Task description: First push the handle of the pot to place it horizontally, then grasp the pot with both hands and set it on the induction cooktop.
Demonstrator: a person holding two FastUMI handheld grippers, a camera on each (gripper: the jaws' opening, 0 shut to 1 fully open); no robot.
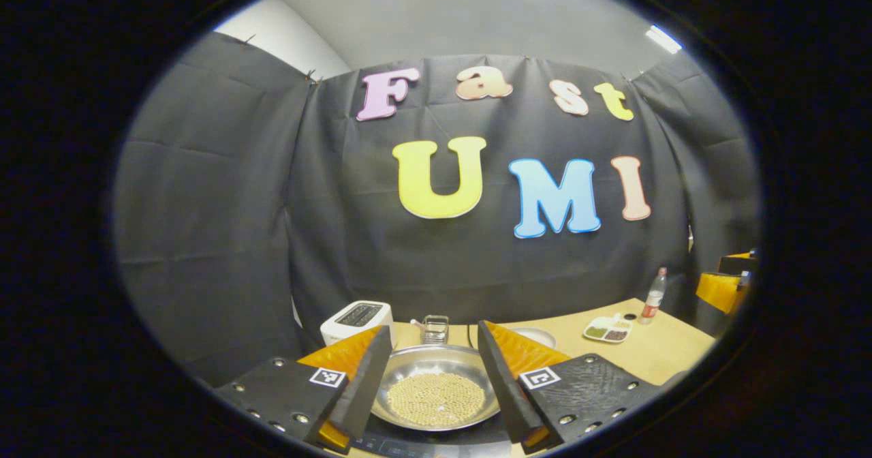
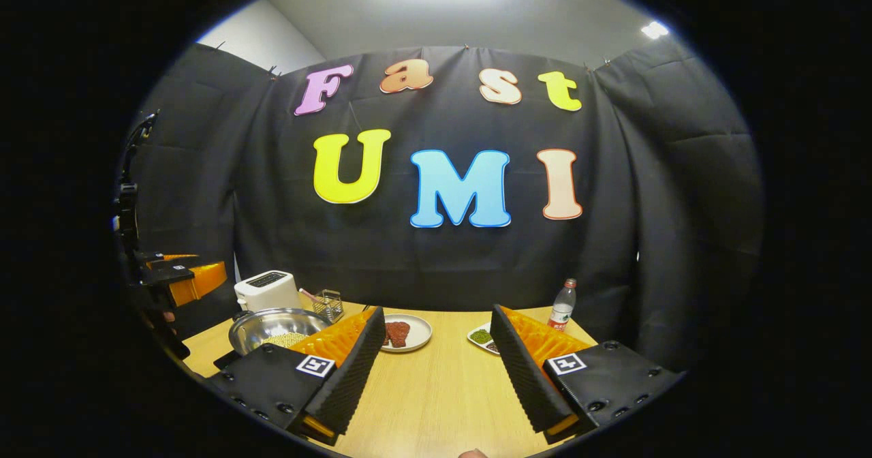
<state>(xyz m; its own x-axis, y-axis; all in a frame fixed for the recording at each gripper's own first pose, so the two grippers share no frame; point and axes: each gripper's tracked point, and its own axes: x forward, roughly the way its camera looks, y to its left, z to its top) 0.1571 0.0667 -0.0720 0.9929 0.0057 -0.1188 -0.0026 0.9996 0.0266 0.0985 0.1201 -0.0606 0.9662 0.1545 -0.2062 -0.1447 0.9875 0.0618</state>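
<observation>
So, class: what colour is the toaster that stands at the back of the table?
White; the toaster shows best in the right gripper view.

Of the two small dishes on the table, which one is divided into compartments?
The white divided dish near the bottle, holding green and dark fillings in separate sections. The round plate is undivided and carries reddish pieces.

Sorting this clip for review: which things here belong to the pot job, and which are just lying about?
Job: pot holding beans, induction cooktop under it, left claw, right claw.
Lying about: toaster, plate of red food, water bottle, wire basket, divided dish.
</observation>
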